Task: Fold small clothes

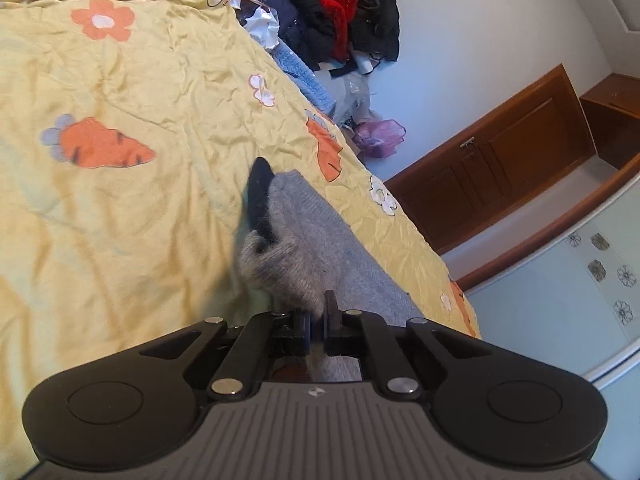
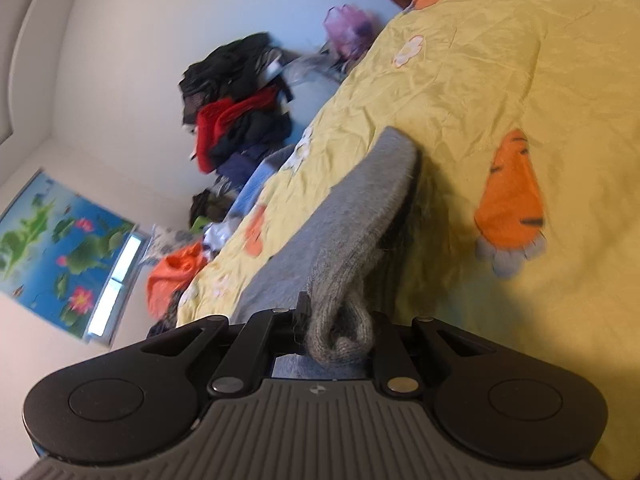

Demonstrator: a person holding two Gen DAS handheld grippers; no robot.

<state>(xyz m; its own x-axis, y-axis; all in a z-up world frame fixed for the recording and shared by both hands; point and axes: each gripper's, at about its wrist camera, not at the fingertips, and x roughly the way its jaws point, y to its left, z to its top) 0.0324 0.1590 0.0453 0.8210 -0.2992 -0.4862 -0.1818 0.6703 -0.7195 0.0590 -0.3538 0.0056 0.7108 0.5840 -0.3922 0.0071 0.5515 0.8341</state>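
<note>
A grey knitted sock [image 1: 304, 232] with a black toe lies stretched over the yellow bedsheet [image 1: 120, 208]. In the left wrist view my left gripper [image 1: 318, 312] is shut on one bunched end of the grey sock, lifting it off the sheet. In the right wrist view my right gripper [image 2: 332, 320] is shut on the other end of the grey sock [image 2: 360, 208], whose knit bulges between the fingers; the pads are hidden by the fabric. The sock hangs between the two grippers just above the bedsheet [image 2: 500, 100].
A heap of black, red and blue clothes [image 1: 332, 12] lies beyond the bed's far edge, with a purple bag [image 1: 380, 136] beside it. The clothes heap [image 2: 236, 128] also shows in the right view. A wooden cabinet [image 1: 500, 160] stands by the wall.
</note>
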